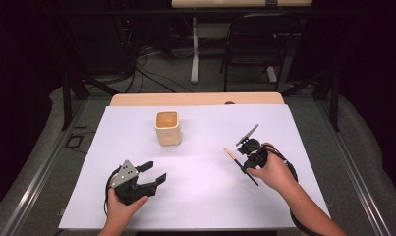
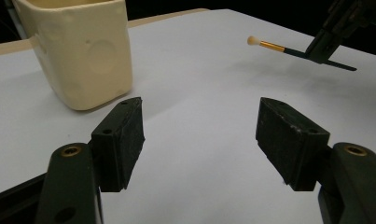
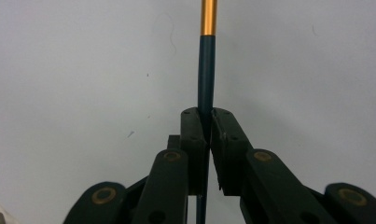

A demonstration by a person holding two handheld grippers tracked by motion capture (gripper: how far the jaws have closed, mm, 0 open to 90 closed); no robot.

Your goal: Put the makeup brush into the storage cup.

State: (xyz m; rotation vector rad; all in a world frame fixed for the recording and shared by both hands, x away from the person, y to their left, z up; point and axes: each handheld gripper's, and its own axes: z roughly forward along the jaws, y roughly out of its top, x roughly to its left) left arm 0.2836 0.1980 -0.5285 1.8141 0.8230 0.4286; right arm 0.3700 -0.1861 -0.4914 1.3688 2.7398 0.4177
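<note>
Gold-banded brush (image 3: 207, 70) in right claw (image 3: 208, 116)

A slender brush (image 1: 240, 163) with a dark green handle, a gold ferrule and a small pale tip is being held off the white table sheet, pinched at mid-handle between the closed jaws of the right gripper (image 1: 245, 161). It is lying roughly level, tip pointing toward the cream cup (image 1: 167, 128), well apart from it.

I count one cream cup (image 1: 167, 128) and one makeup brush (image 1: 240, 162) on my one white sheet (image 1: 205, 196). I have two grippers: the left gripper (image 1: 154, 173) and the right gripper (image 1: 246, 156).
</note>
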